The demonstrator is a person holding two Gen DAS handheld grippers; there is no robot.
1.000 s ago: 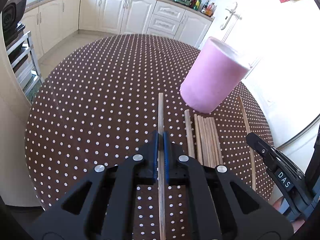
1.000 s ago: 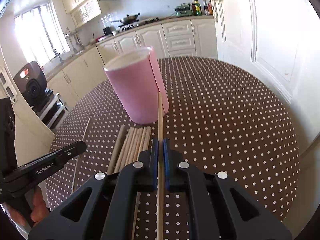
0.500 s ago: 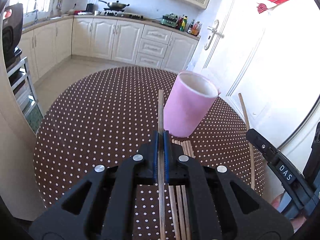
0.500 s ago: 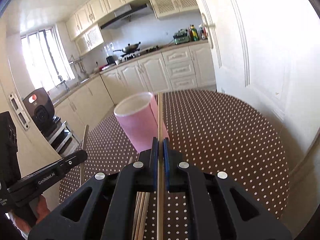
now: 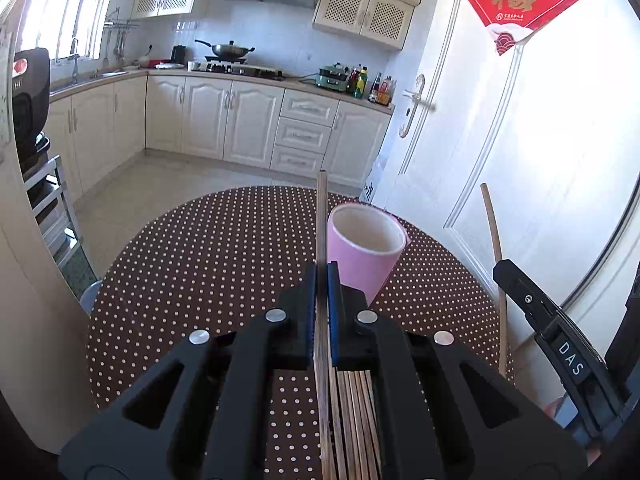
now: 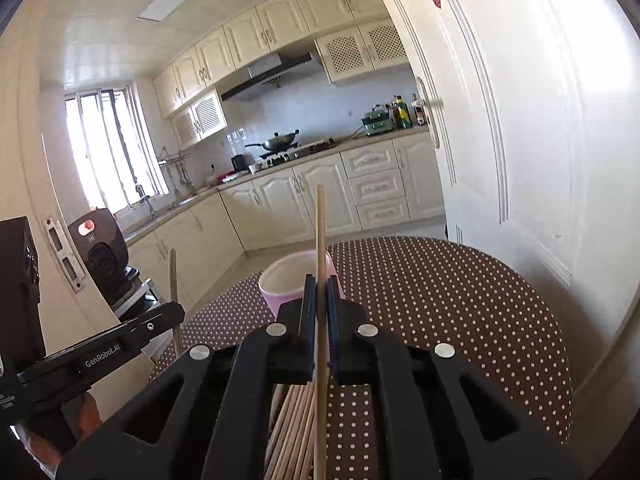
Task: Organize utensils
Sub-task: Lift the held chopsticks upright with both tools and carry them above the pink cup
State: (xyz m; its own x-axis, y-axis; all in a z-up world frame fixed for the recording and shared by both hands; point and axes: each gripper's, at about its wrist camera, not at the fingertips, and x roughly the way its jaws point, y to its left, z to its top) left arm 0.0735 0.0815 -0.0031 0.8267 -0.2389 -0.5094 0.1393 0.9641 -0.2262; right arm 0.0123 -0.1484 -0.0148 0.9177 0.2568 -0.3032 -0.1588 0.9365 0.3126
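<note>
Each gripper pinches a single wooden chopstick, raised above the table: the left gripper (image 5: 321,276) is clamped on its chopstick (image 5: 321,216), the right gripper (image 6: 320,288) on its own chopstick (image 6: 320,232) — both sticks point away toward the kitchen. The pink cup (image 5: 366,246) stands upright on the polka-dot tablecloth (image 5: 200,264) just beyond the fingertips. The remaining chopsticks (image 5: 356,420) lie bundled near the cup — beneath the grippers.

Pink cup (image 6: 294,276): lower body hidden behind right gripper (image 6: 318,312); base hidden by left gripper (image 5: 322,300) in left view. Chopstick bundle (image 5: 356,420): far ends covered by the gripper, near ends cut by frame edge. Counter bottles (image 5: 362,80): labels too small to read.
</note>
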